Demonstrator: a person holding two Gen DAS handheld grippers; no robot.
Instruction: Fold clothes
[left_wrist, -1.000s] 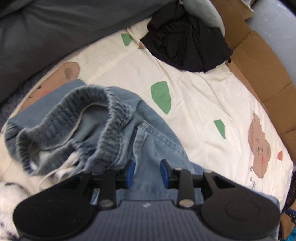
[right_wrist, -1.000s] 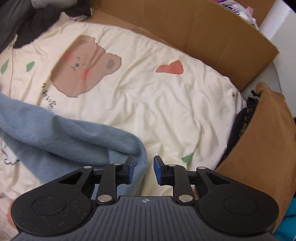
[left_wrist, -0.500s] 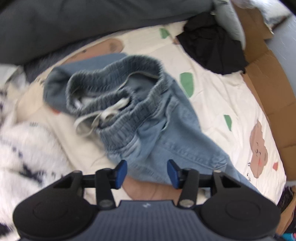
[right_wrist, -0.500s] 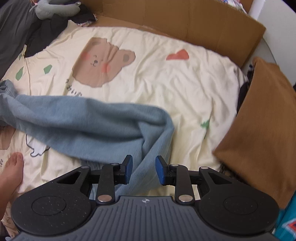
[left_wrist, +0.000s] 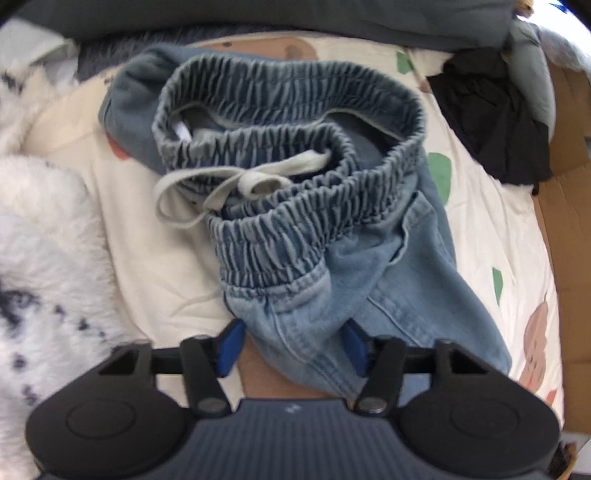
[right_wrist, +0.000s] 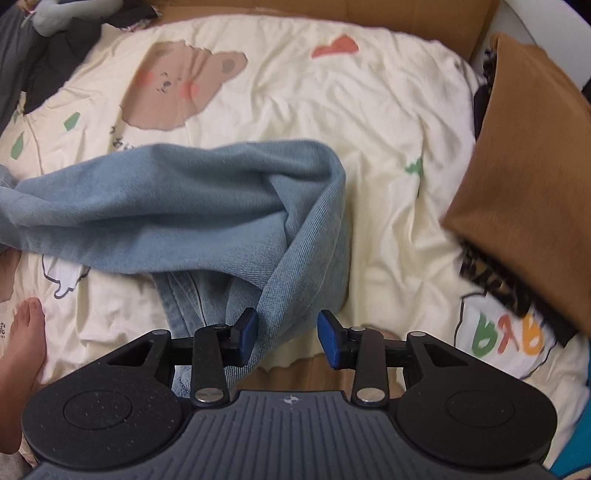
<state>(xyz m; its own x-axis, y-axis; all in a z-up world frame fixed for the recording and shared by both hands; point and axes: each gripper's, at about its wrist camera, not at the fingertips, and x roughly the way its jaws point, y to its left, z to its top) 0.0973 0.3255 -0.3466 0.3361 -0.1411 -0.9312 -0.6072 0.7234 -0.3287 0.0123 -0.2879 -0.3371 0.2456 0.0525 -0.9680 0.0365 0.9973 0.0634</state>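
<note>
The bed (right_wrist: 369, 155) now carries the jeans (left_wrist: 332, 258), dropped from my earlier lift. My left gripper (left_wrist: 293, 345) is closing its fingers around denim below the waistband; my right gripper (right_wrist: 286, 338) is opening, the leg loose between its fingers. Folding barely begun.

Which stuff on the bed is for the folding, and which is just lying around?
For the folding:
- jeans, with drawstring
- left gripper, closing around the denim
- right gripper, opening, a jeans leg between its fingers

Just lying around:
- black garment
- brown cushion
- fluffy white blanket
- cardboard
- bear bedsheet
</note>
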